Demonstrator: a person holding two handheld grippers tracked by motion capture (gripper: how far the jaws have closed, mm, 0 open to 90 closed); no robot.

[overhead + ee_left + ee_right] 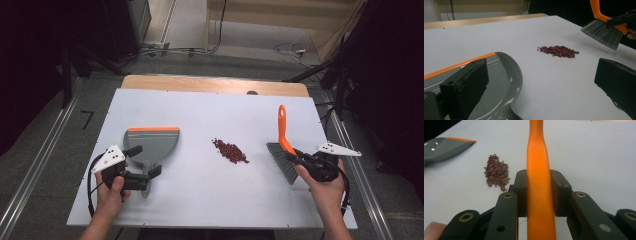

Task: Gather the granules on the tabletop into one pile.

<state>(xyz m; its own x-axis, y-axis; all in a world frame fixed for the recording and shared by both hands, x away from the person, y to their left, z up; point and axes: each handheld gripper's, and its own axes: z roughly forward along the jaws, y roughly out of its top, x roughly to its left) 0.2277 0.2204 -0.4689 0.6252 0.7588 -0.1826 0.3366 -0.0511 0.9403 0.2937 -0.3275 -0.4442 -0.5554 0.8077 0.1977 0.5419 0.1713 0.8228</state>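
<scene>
A grey dustpan [152, 142] with an orange front lip lies flat on the white board [200, 200], left of centre. My left gripper [144, 160] is open, its jaws standing wide on either side of the pan's narrow handle end [506, 110] without pressing on it. A small pile of dark red beans [230, 151] lies mid-board. My right gripper [295, 155] is shut on the orange handle [539, 170] of a hand brush. Its grey bristles [280, 161] hang just above the board, right of the beans [559, 51]. The brush [602, 31] also appears far off in the left gripper view.
The white board rests on a wooden table whose far edge [215, 84] shows behind it. Metal rails [35, 170] run along the floor on both sides, and cables [290, 49] lie on the floor beyond. Open board surface lies between the dustpan [446, 146] and the beans [496, 171].
</scene>
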